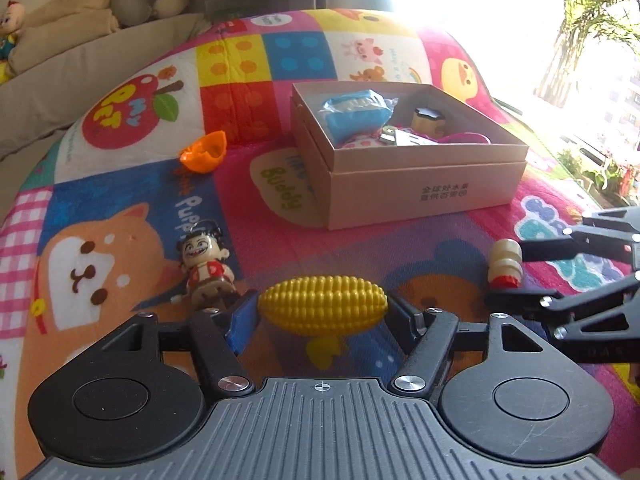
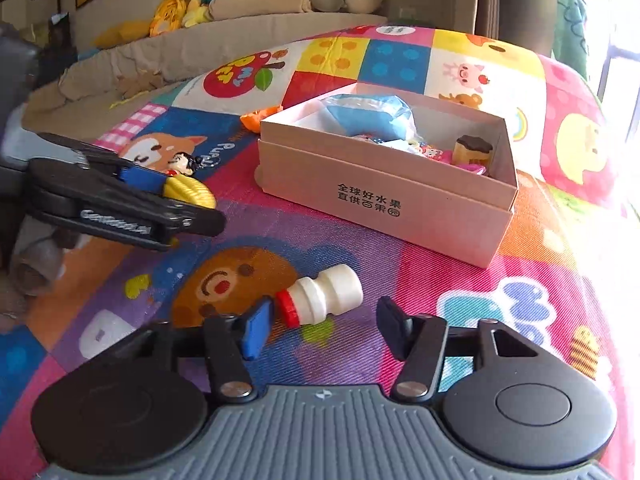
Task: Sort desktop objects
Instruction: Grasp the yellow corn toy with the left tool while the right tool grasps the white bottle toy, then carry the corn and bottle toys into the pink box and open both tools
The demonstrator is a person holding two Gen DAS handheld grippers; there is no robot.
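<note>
**Visitor:** So, what does each gripper have here?

**Guide:** Left gripper (image 1: 322,312): its fingers (image 1: 240,320) are clamped on the two ends of a yellow toy corn cob (image 1: 322,308), which lies crosswise between them, low over the patchwork play mat (image 1: 256,240). Right gripper (image 2: 324,326): fingers (image 2: 256,332) about half spread, with a small white bottle with a red cap (image 2: 320,300) lying on its side between them. The blue pad sits just beside the cap; whether it presses on it is hard to judge from this angle, and the other pad stands clear of the bottle.

**Visitor:** And the rest of the objects?

**Guide:** A cardboard box (image 1: 424,196) sits open on the mat beyond both grippers. Inside: a blue packet (image 1: 354,114), a small brown-topped block (image 1: 430,120), and some pink items too jumbled to name. Left of the corn, a cartoon figurine (image 1: 206,268) lies on the mat. Farther back, near the box's left corner, is an orange half-shell (image 1: 204,152). Behind the mat, a beige sofa (image 2: 180,48) carries plush toys (image 2: 188,4).
</note>
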